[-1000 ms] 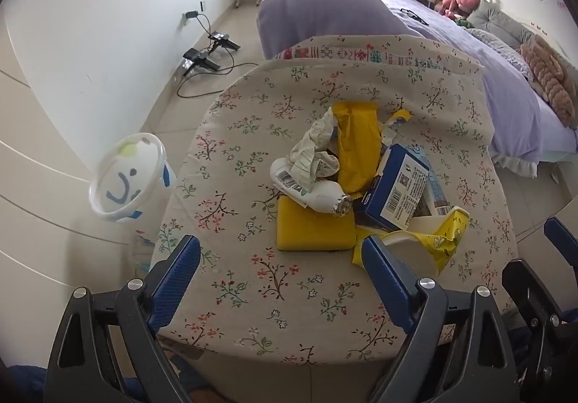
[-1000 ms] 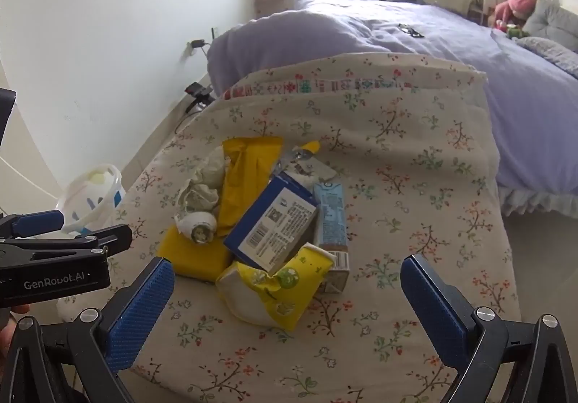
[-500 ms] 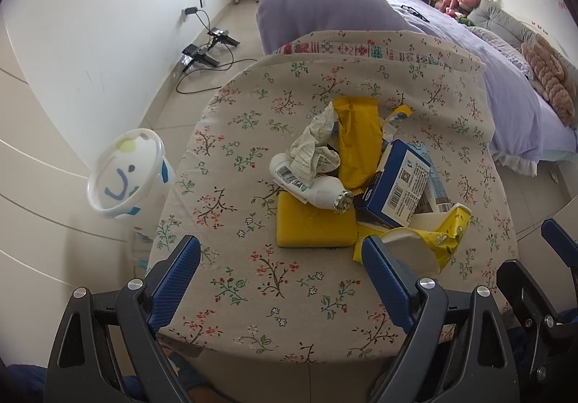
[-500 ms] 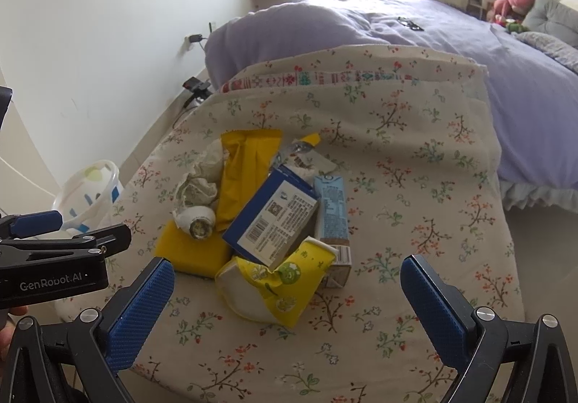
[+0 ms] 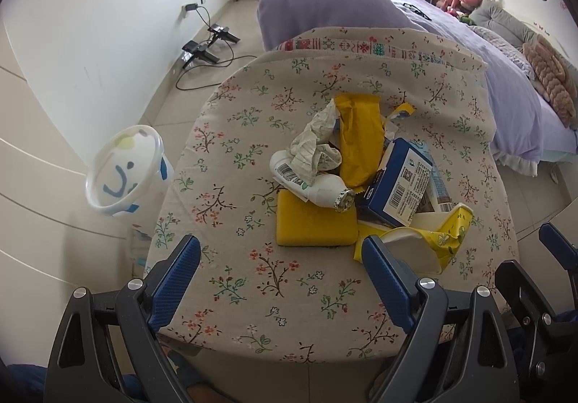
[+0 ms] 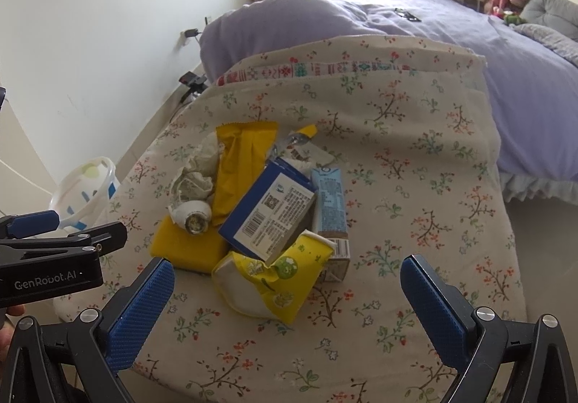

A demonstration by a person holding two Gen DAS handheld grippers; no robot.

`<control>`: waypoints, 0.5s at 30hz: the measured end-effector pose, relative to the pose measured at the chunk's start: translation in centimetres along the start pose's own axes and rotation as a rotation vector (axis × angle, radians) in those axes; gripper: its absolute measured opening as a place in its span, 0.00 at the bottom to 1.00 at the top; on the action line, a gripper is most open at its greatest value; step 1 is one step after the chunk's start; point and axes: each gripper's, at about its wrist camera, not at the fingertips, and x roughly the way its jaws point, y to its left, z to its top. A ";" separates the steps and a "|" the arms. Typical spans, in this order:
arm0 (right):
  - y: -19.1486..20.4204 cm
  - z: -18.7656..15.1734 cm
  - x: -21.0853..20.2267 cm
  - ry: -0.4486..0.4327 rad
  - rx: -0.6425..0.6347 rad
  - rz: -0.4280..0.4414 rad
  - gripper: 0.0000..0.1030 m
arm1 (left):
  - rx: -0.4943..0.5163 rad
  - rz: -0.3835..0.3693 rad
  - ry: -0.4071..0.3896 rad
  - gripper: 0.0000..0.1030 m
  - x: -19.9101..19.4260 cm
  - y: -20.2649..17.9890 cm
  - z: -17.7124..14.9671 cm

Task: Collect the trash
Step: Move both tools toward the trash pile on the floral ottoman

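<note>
Floral-cloth table [image 5: 231, 294] fills mid-frame; your trash pile [image 5: 361, 186] sits centre-right on it: yellow sponge [image 5: 314, 226], white bottle [image 5: 318, 186], blue box [image 5: 397, 182]; white bin [image 5: 123, 168] on floor, left edge; left gripper [image 5: 280, 276] and right gripper [image 6: 285, 298] both spread wide, holding nothing, bottom of frame.

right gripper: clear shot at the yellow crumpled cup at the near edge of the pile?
Probably yes. The right gripper is open, the yellow cup lies nearest between its fingers, nothing in front; only the blue box overlaps its far edge.
</note>
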 end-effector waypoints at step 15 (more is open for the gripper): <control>-4.3 0.7 2.2 0.045 0.188 0.057 1.00 | -0.075 -0.095 0.104 0.90 1.5 2.0 4.8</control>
